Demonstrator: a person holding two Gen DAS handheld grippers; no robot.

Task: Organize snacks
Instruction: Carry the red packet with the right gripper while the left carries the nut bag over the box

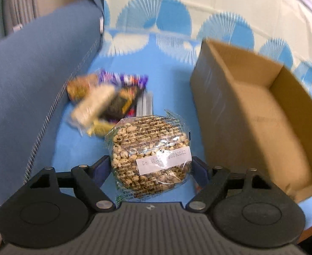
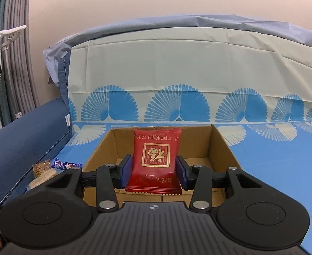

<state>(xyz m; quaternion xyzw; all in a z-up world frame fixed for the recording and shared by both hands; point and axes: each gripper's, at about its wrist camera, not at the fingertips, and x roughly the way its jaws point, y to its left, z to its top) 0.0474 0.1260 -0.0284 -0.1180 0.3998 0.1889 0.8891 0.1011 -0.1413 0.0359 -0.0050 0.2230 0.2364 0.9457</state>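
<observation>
Right up close in the left wrist view, the left gripper is standing wide, and a round clear-wrapped puffed-grain cake is sitting between its blue pads. Whether those pads are actually pressing the wrapper, I cannot tell; the packet fills the gap from side to side. A white label is showing on its near face. Just beyond it, to the far left, a blurred heap of snack packets is lying on the blue cloth, purple wrappers and pale bars jumbled together. To the right, a cardboard box is standing open, and the part of its floor in this view is looking bare. A dark blue cushion is running along the left side.

Over in the right wrist view, the right gripper is pinching a red packet with a gold emblem at a narrow spread, pads pressing both edges, the packet standing upright. It is hovering at the box's open top, near edge. Past the box, the cloth's blue fan pattern is climbing the backrest, with a pale wall behind. Far left, a few of those snack packets are peeking out by the cushion.
</observation>
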